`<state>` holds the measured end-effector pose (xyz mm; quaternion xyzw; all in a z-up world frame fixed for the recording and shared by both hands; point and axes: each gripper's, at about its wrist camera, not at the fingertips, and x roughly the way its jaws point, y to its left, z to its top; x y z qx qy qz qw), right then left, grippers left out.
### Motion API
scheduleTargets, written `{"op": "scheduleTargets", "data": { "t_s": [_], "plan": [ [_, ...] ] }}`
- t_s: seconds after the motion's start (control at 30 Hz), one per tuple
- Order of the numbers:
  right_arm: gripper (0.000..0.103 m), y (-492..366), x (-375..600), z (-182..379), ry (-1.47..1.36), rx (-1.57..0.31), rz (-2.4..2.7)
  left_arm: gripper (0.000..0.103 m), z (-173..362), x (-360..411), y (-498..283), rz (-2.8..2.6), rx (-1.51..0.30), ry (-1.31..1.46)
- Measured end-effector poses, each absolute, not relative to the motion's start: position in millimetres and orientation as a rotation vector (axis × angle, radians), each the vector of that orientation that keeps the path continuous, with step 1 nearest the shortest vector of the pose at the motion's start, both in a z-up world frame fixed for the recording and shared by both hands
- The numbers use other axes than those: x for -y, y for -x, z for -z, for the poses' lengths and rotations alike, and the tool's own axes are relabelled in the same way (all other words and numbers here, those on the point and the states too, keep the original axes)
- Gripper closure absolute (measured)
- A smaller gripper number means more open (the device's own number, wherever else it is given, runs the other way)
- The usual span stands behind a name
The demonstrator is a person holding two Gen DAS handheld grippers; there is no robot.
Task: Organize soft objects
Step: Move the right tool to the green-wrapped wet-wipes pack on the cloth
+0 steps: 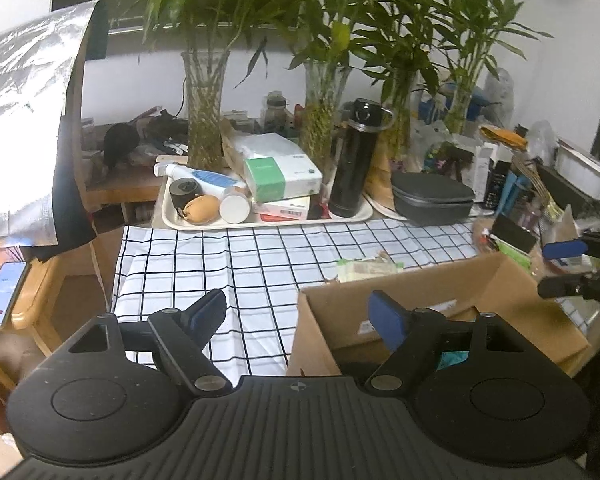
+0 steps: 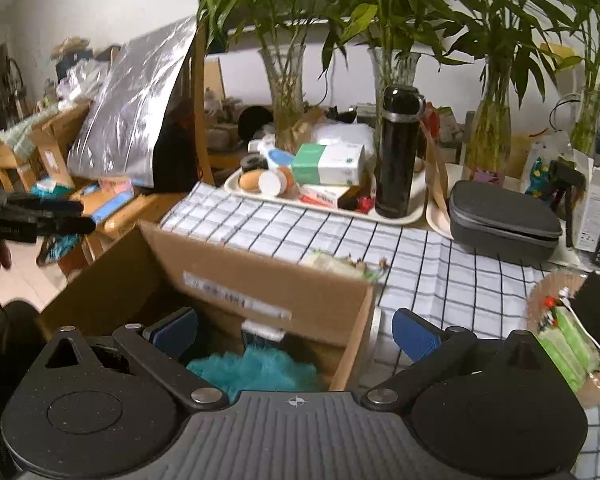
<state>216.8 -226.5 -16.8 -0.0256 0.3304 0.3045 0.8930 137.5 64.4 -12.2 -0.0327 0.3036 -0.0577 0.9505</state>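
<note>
Left claw: the left claw point(image 1: 298, 316) hangs wide apart and empty, one blue-padded finger over the checked cloth point(image 1: 236, 264), the other above the near corner of the cardboard box point(image 1: 440, 292).

Right claw: the right claw point(image 2: 296, 334) is likewise spread wide with nothing between its fingers, straddling the right wall of the cardboard box point(image 2: 260, 276); its left finger sits inside the box, its right finger over the checked cloth point(image 2: 440, 264).

Soft object: a teal fluffy item point(image 2: 256, 372) lies at the bottom of the box, just below the right claw; a sliver of the same teal shows in the left wrist view, low in the box.

Box: open-topped, standing on the cloth-covered surface, a white label on its inner wall.

Behind the box: a pale green packet point(image 1: 368, 270) lies flat on the cloth, touching or just beside the far wall; which, the frames do not settle.

Right edge: a round woven basket point(image 2: 596, 384) holds green packets.

Back of the surface: a cream tray point(image 1: 260, 220) carries a black flask point(image 1: 356, 160), a green-and-white carton point(image 1: 284, 178) and small bottles; beside it a dark zipped case point(image 1: 432, 196).

Background: glass vases of bamboo point(image 1: 206, 112) line the wall.
</note>
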Motion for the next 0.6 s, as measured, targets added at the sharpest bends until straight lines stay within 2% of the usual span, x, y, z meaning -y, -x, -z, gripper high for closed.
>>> {"op": "scheduleTargets", "data": {
  "t_s": [0.33, 0.6],
  "plan": [
    [0.0, -267, 233, 31, -0.003, -0.671, -0.582, 0.025, 22, -83, -163, 0.103, -0.598, 0.123],
    [0.0, -301, 242, 41, -0.03, -0.669, -0.554, 0.025, 25, -91, -185, 0.112, -0.509, 0.147]
  ]
}}
